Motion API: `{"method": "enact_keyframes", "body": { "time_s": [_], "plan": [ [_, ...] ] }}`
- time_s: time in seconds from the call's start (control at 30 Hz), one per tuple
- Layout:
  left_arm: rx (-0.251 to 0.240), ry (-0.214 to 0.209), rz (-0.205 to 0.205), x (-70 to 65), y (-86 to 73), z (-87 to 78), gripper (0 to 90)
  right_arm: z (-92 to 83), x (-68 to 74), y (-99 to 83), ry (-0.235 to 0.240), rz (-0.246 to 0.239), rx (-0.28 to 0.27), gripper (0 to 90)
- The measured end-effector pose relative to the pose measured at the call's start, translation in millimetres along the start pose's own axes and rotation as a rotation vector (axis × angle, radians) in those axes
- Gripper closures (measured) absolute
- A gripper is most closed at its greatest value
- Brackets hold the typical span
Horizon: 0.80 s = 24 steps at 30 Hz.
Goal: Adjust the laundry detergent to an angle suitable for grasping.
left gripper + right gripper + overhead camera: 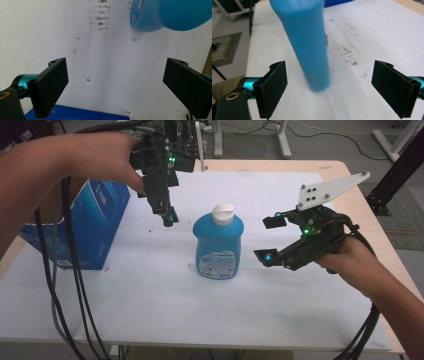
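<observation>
The blue bottle [218, 242] is stood upright on the white sheet [150, 290] — gripped by neither gripper; right gripper [268, 238] and left gripper [168, 216] are held wide open, empty.

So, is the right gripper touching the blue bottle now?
Apart. In the high view, white table cover shows between the right gripper and the blue bottle; its jaws stand open.

bottle [308, 50]: blurred, top cut off | blue box [85, 227]: left end behind forearm
</observation>
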<state>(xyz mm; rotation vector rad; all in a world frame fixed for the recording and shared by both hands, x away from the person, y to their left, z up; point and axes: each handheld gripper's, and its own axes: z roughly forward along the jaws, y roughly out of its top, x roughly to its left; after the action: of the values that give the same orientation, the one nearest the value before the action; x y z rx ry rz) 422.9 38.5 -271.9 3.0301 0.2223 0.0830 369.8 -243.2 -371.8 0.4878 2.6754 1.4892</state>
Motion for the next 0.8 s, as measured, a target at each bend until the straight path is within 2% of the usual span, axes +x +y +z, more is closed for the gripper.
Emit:
{"method": "enact_keyframes", "body": {
  "time_s": [0.03,0.13,0.2,0.27,0.3,0.33,0.37,0.4,0.43,0.47,0.5,0.57,0.67,0.7,0.8],
  "plan": [
    [0.000,-0.001,0.004,0.3,0.6,0.0,6.2,-8.6,-1.8,-2.2,-0.019,0.027,0.026,0.6],
    [-0.003,-0.002,0.009,0.3,2.4,0.0,6.2,-18.8,-2.6,-5.5,-0.040,0.034,0.041,0.6],
    [-0.008,-0.001,0.012,0.0,3.6,0.3,6.2,-29.2,-2.3,-8.6,-0.080,0.035,0.042,0.7],
    [-0.012,-0.004,0.010,0.1,5.0,0.1,6.2,-38.7,-3.1,-10.6,-0.079,0.059,0.061,0.7],
    [-0.011,-0.006,0.014,0.6,5.9,-0.1,6.2,-46.1,-4.3,-11.4,-0.124,0.093,0.103,0.7],
    [-0.011,-0.008,0.014,1.0,6.7,-0.4,6.2,-46.1,-4.3,-11.4,-0.124,0.093,0.103,0.7],
    [-0.012,-0.010,0.015,1.5,7.5,-0.6,6.2,-53.1,-5.5,-11.0,-0.168,0.123,0.153,0.7],
    [-0.009,-0.011,0.019,2.2,8.6,-1.2,6.2,-53.1,-5.5,-11.0,-0.168,0.123,0.153,0.7],
    [-0.011,-0.012,0.020,2.5,9.4,-1.7,6.2,-59.8,-6.5,-8.3,-0.163,0.142,0.214,0.8],
    [-0.014,-0.013,0.023,3.1,10.5,-2.5,6.2,-59.8,-6.5,-8.3,-0.163,0.142,0.214,0.8],
    [-0.019,-0.015,0.026,3.8,11.3,-3.1,6.2,-63.1,-7.1,-6.1,-0.158,0.163,0.243,0.9],
    [-0.020,-0.015,0.026,4.9,12.9,-3.8,6.2,-70.1,-9.2,-2.0,-0.190,0.197,0.282,0.9],
    [-0.018,-0.020,0.028,6.6,15.0,-4.2,6.2,-76.2,-11.5,1.7,-0.203,0.205,0.335,0.9],
    [-0.015,-0.022,0.031,7.0,15.5,-4.9,6.2,-80.5,-13.7,5.2,-0.217,0.208,0.396,0.9],
    [-0.016,-0.022,0.030,7.9,15.7,-5.7,6.2,-83.6,-14.6,9.3,-0.228,0.207,0.467,1.1]
  ]
}}
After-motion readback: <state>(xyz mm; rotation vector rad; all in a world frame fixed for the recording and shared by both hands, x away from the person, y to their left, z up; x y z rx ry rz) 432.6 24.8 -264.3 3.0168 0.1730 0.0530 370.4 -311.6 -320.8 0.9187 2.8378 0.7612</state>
